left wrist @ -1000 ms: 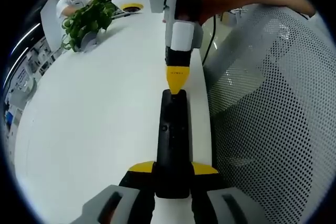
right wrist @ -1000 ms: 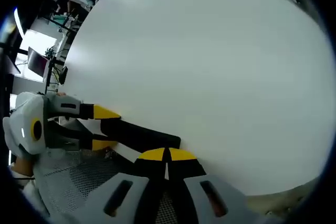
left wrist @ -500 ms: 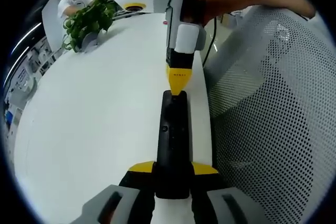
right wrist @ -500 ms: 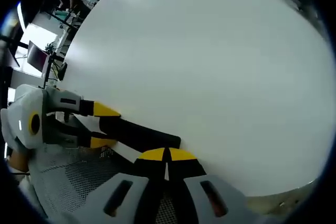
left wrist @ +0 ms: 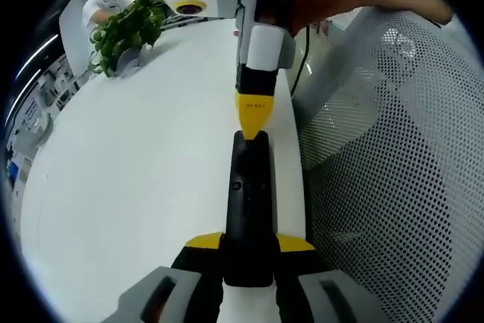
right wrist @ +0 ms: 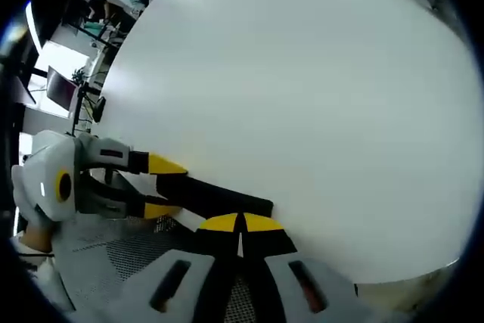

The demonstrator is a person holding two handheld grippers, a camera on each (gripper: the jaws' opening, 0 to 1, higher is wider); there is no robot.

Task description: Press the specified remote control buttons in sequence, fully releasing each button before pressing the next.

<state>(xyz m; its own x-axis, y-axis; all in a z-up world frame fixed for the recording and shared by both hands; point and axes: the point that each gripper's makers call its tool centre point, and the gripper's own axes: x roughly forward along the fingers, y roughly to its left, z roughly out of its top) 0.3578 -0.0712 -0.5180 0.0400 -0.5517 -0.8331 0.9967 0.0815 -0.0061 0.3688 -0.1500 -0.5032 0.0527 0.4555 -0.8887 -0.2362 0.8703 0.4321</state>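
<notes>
I count one black remote control [left wrist: 248, 209] lying on one white table [left wrist: 128, 187]. Two grippers are at it: my left gripper [left wrist: 249, 243] at its near end and my right gripper [left wrist: 254, 114] at its far end. One potted plant [left wrist: 125, 28] stands far left on the table, and one mesh chair back [left wrist: 393, 172] rises on the right.

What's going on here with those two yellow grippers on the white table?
A person is working a long black remote control with two handheld grippers. The left gripper has its yellow-tipped jaws clamped on the near end of the remote, holding it along the edge of the white table. The right gripper, jaws shut into one yellow point, has that tip at the remote's far end, as if pressing there. A leafy green potted plant stands at the table's far side, and a perforated white mesh panel runs alongside.
</notes>
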